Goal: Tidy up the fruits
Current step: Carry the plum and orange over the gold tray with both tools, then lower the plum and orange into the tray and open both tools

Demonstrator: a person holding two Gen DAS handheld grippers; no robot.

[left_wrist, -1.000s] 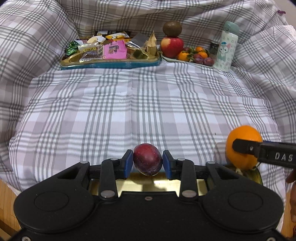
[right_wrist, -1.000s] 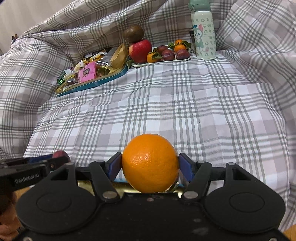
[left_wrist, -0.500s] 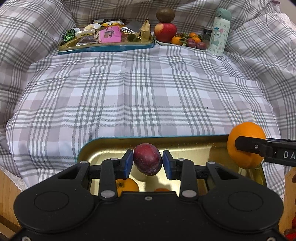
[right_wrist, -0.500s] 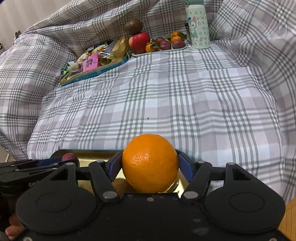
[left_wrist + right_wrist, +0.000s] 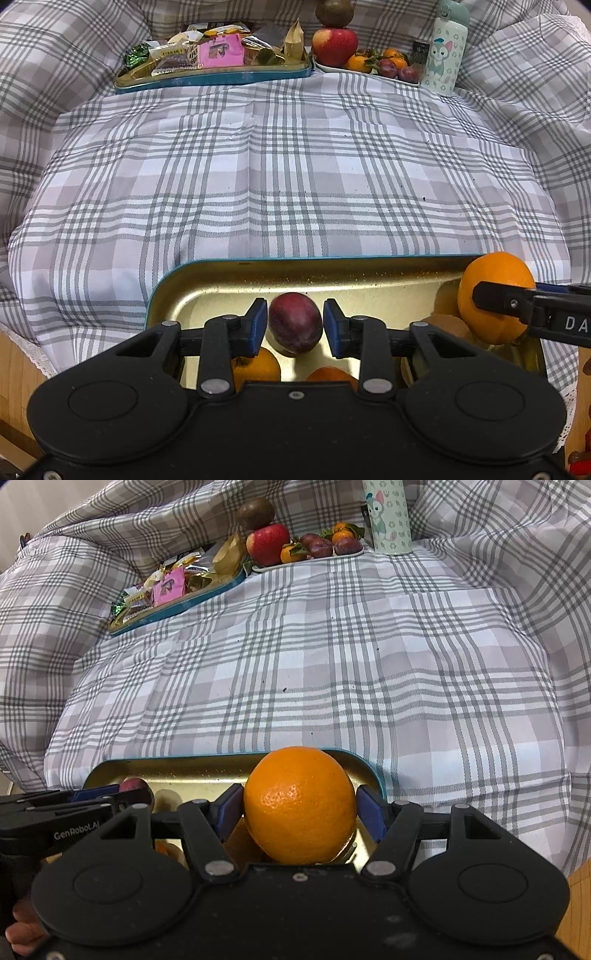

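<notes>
Left gripper [image 5: 294,326] clamped on plum [image 5: 294,322], right gripper [image 5: 300,810] clamped on orange [image 5: 300,804]. Both fruits held just above near gold tray [image 5: 236,284], which already carries small oranges and a brown fruit, so likely the drop spot. Plum over tray middle, orange at its right end, apart enough not to knock. More fruit waiting on far white plate [image 5: 369,71] beside snack tray [image 5: 210,75] and bottle [image 5: 445,48].
</notes>
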